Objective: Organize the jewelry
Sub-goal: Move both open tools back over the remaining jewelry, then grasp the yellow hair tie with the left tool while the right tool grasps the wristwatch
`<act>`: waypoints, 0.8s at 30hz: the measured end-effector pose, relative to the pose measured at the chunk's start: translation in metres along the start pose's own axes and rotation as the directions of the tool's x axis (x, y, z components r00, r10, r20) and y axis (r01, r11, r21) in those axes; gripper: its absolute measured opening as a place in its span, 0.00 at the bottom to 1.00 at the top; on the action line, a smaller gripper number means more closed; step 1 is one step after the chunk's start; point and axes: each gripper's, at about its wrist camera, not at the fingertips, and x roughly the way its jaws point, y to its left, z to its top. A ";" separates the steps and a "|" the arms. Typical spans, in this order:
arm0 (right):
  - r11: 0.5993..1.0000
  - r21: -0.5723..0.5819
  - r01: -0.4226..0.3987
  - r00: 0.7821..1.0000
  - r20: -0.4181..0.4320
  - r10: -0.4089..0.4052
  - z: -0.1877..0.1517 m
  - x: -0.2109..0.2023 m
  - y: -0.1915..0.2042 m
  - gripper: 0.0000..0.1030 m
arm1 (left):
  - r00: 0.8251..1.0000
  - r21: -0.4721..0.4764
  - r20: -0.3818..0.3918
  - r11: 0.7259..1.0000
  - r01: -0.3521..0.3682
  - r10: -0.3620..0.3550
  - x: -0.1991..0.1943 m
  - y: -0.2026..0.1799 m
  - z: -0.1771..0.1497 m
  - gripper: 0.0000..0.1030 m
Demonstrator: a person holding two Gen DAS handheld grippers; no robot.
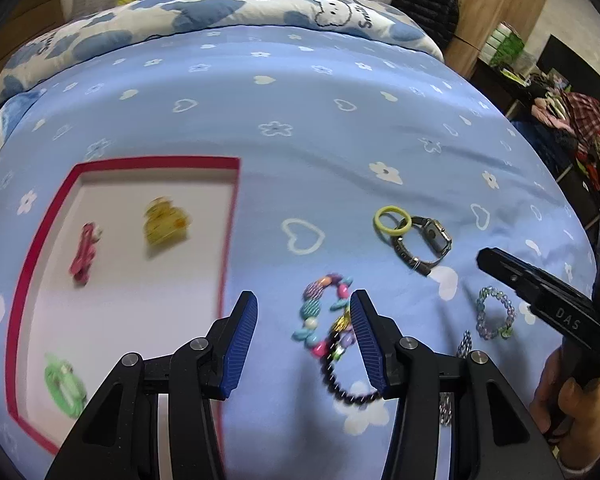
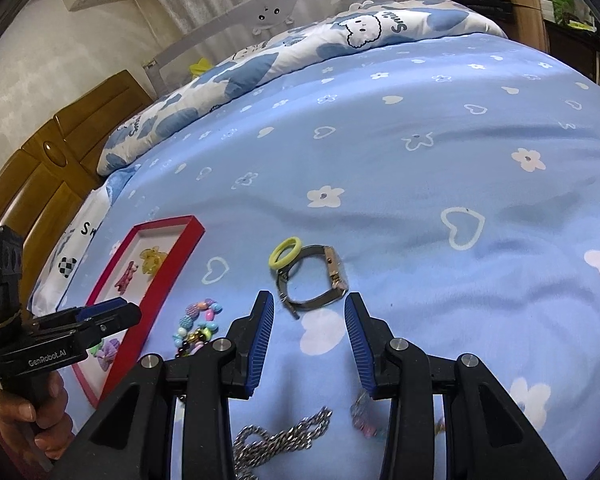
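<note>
**On the blue bed, both claws spread, nothing gripped**

On the bed (image 1: 300,128), the left claw (image 1: 304,344) is released, its fingers straddling a colourful bead bracelet (image 1: 320,312) and a dark bead bracelet (image 1: 340,380). The right claw (image 2: 309,344) is also released, just short of the watch (image 2: 320,276) and the yellow ring (image 2: 285,254) touching it. The red-rimmed tray (image 1: 40,260) holds hair clips.

Colourful bead bracelet (image 1: 325,312), watch (image 1: 423,245), yellow ring (image 1: 392,221) lie on bedspread beside red tray (image 1: 40,248).
</note>
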 end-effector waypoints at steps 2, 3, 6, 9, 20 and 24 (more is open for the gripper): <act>1.000 -0.006 0.005 1.000 -0.012 -0.005 0.003 0.007 -0.003 0.38 | 1.000 0.022 -0.010 1.000 0.009 -0.008 0.010 -0.007 0.008 0.46; 1.000 -0.007 0.007 1.000 -0.018 -0.008 0.006 0.011 -0.005 0.38 | 1.000 0.031 -0.014 0.999 0.012 -0.012 0.015 -0.010 0.012 0.46; 1.000 -0.015 0.010 0.999 -0.032 -0.011 0.011 0.019 -0.009 0.38 | 0.999 0.038 -0.029 0.999 0.027 -0.026 0.030 -0.015 0.024 0.46; 1.000 -0.026 0.006 0.999 -0.052 -0.007 0.018 0.030 -0.011 0.38 | 0.999 0.035 -0.041 0.999 0.030 -0.029 0.045 -0.018 0.036 0.46; 0.997 -0.067 0.022 0.993 -0.111 -0.029 0.015 0.057 -0.016 0.10 | 0.996 0.049 -0.081 0.998 0.049 -0.045 0.097 -0.034 0.062 0.46; 0.998 -0.049 0.032 0.996 -0.079 -0.036 0.013 0.041 -0.022 0.09 | 0.993 0.071 -0.106 0.996 0.057 -0.049 0.120 -0.047 0.067 0.46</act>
